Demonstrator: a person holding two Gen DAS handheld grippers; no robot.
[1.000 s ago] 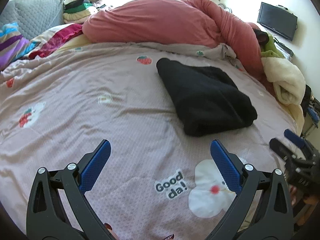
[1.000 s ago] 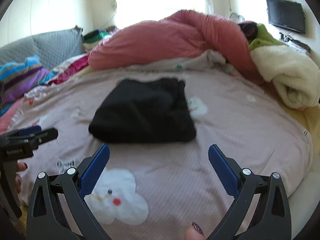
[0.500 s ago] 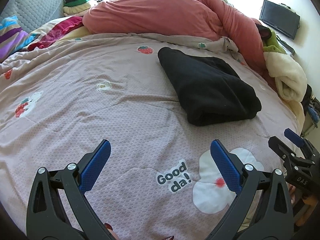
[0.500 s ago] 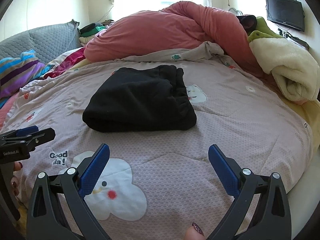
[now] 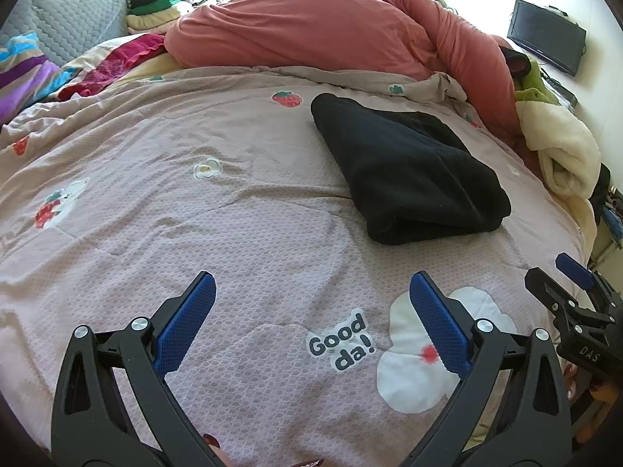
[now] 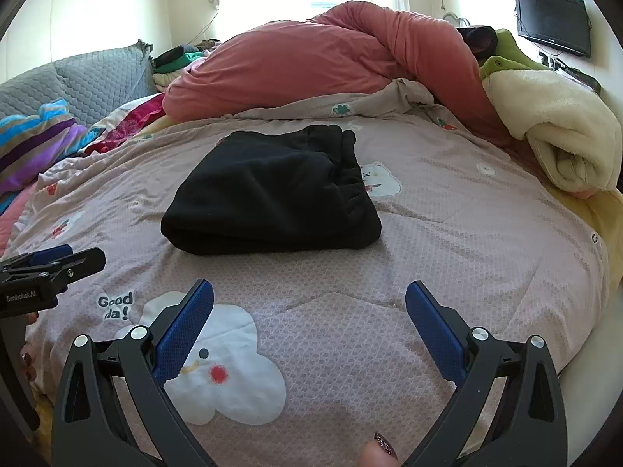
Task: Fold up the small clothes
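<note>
Folded black garment [image 5: 409,171] lies on the bed's pink quilt [image 5: 241,233], in front of the red duvet [image 5: 311,27]. Left hand-held gripper [image 5: 309,307]: jaws wide apart, holding nothing, near the quilt's front edge. Right hand-held gripper [image 6: 309,311]: same, well short of the garment.

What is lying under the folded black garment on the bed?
The folded black garment rests directly on the pinkish printed quilt. A bear print shows at its edge. Whatever the garment covers cannot be seen.
</note>
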